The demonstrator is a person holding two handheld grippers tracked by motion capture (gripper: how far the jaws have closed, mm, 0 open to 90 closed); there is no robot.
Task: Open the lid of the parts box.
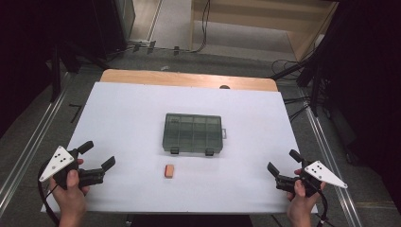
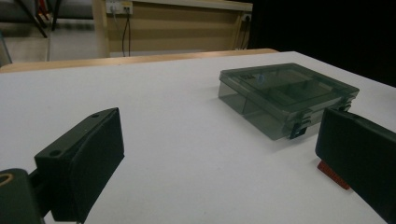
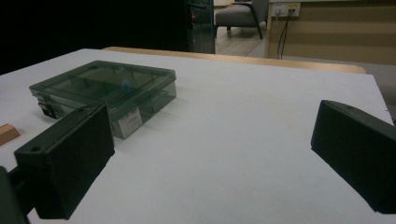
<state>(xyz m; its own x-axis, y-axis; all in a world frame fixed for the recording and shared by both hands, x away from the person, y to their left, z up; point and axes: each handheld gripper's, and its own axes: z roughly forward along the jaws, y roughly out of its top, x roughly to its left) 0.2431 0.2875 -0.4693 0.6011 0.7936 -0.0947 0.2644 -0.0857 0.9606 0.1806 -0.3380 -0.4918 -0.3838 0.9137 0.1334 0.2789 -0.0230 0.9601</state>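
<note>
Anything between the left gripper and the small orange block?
Nothing visible. The left gripper hangs open at the table's near left; bare white tabletop lies between it and the small orange block. The smoky transparent plastic compartment box sits beyond the block, lid closed.

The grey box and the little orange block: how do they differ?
The grey box is see-through and split into compartments; the orange block is solid and opaque. The grey box is far larger and sits mid-table; the orange block lies nearer the person. Both rest flat on the white table, untouched.
</note>
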